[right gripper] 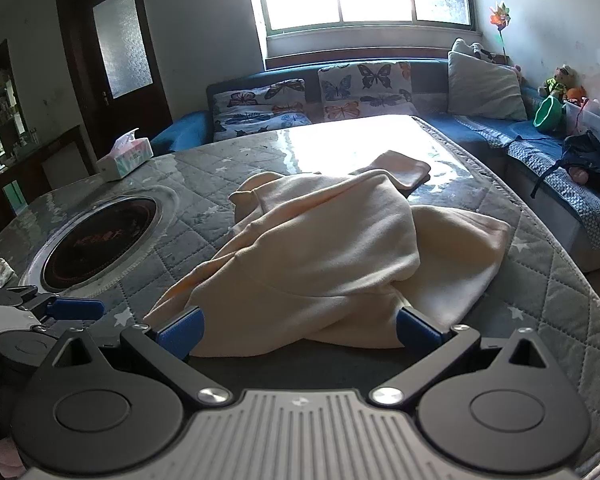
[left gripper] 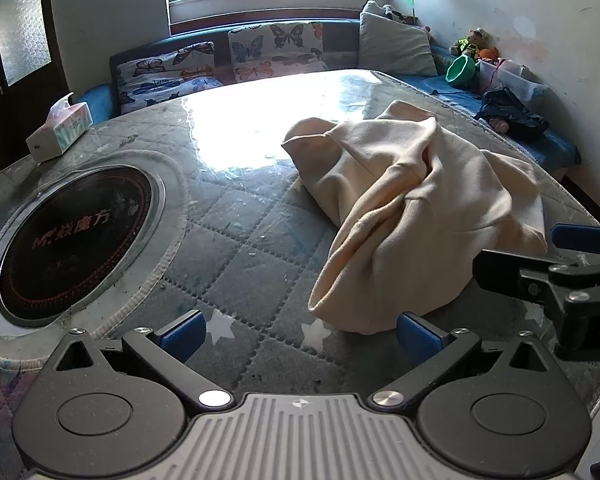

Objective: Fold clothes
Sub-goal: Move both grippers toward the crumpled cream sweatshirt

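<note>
A cream sweatshirt point(left gripper: 416, 208) lies crumpled in a heap on the quilted grey table cover point(left gripper: 240, 248). My left gripper point(left gripper: 300, 334) is open just short of the heap's near hem, its blue pads wide apart. In the left wrist view the right gripper point(left gripper: 540, 256) reaches in from the right edge beside the heap. The right wrist view has the sweatshirt point(right gripper: 320, 252) right ahead, its near edge lying between the spread pads of my open right gripper point(right gripper: 300, 330). The left gripper's blue fingertip point(right gripper: 74, 307) shows at the left edge. A sleeve cuff point(right gripper: 400, 168) stretches towards the window.
A round black induction cooktop point(left gripper: 76, 240) is set into the table on the left. A tissue box point(left gripper: 58, 132) stands at the far left corner. Behind the table runs a blue sofa with butterfly cushions point(left gripper: 276, 46), a green bowl point(left gripper: 462, 70), toys and dark clothing point(left gripper: 512, 114).
</note>
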The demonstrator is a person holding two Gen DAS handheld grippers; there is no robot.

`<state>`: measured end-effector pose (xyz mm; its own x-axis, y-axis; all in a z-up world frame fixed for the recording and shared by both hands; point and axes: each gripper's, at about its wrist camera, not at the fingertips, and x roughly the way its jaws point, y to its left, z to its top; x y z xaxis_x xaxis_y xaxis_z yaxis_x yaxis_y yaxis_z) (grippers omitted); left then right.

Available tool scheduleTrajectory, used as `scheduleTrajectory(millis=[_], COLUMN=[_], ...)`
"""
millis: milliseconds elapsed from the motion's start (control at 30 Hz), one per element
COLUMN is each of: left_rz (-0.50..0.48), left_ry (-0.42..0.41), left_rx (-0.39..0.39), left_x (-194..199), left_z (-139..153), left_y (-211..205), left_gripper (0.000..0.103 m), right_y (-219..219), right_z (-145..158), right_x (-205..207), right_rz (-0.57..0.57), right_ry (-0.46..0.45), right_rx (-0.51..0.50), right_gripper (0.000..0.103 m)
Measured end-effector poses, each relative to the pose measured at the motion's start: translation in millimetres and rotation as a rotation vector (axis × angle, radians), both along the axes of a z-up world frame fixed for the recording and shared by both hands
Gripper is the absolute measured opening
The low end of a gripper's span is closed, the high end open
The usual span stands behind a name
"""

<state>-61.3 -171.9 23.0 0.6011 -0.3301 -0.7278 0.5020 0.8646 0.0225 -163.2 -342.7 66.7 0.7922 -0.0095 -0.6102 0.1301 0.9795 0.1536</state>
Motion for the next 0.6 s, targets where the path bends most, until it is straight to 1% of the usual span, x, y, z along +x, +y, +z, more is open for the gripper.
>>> scheduleTrajectory(millis=[600], left_rz=[0.012], left_ry=[0.018], left_rx=[-0.005], left_x=[4.4], left_z=[-1.8], left_y=[-0.9], left_gripper=[0.103], right_y=[0.4], right_z=[-2.1], right_x=[4.6], right_rz=[-0.015], right_ry=[0.014], right_rx=[0.011], right_gripper=[0.103])
